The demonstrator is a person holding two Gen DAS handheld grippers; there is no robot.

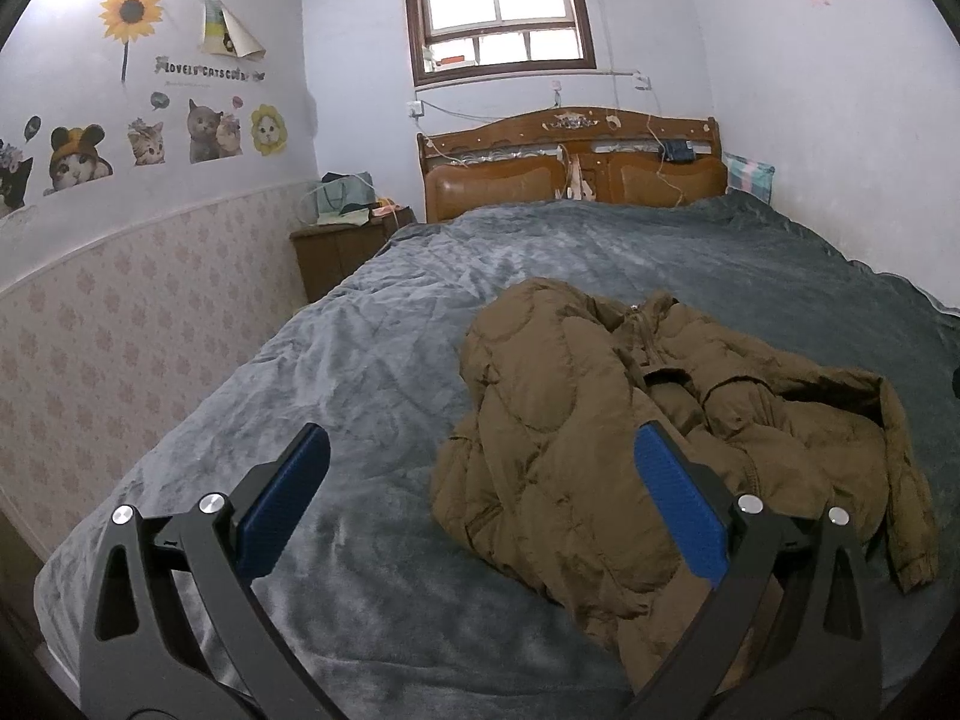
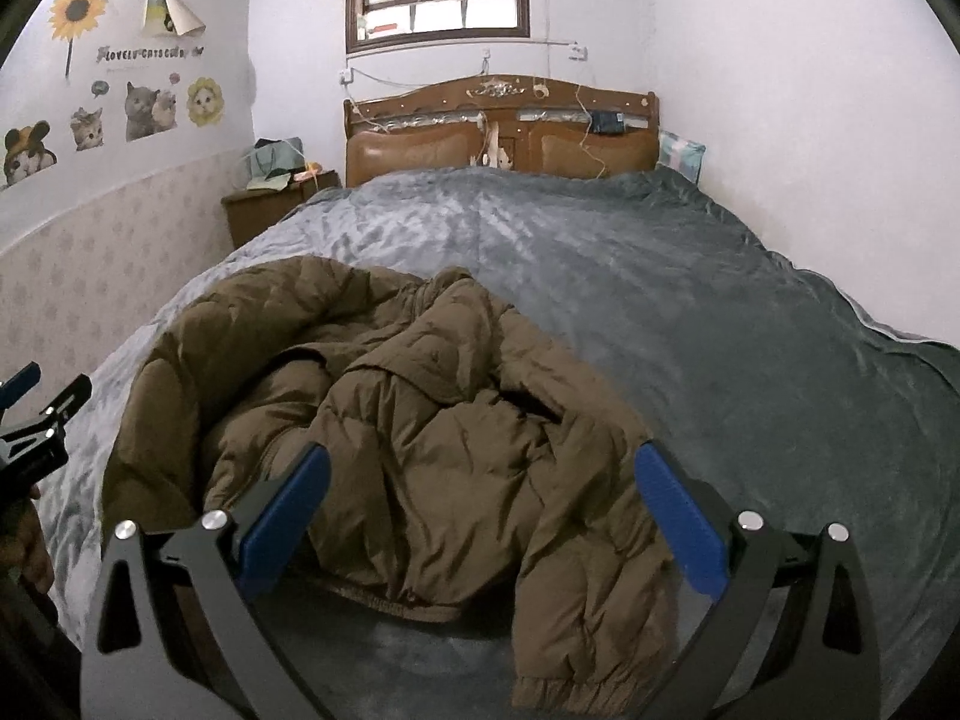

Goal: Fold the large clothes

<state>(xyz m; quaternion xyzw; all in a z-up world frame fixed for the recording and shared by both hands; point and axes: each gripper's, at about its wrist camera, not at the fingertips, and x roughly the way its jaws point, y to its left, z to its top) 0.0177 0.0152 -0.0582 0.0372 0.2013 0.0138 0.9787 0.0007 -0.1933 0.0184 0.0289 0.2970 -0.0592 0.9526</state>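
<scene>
A brown puffer jacket (image 1: 630, 408) lies crumpled on the grey bedspread (image 1: 360, 360), right of centre in the left wrist view. My left gripper (image 1: 480, 456) hovers open above the bed, its right pad over the jacket's left part and its left pad over bare blanket. In the right wrist view the same jacket (image 2: 408, 408) fills the middle, one cuffed sleeve hanging toward the near edge. My right gripper (image 2: 480, 468) is open above the jacket's near half, holding nothing. At the far left of that view the left gripper (image 2: 36, 408) shows apart from the jacket.
The bed has a wooden headboard (image 1: 570, 162) against the far wall under a window (image 1: 498, 6). A nightstand (image 1: 336, 246) with bags stands at the bed's left. The sticker wall runs along the left side. A folded cloth (image 1: 747, 177) sits at the bed's far right corner.
</scene>
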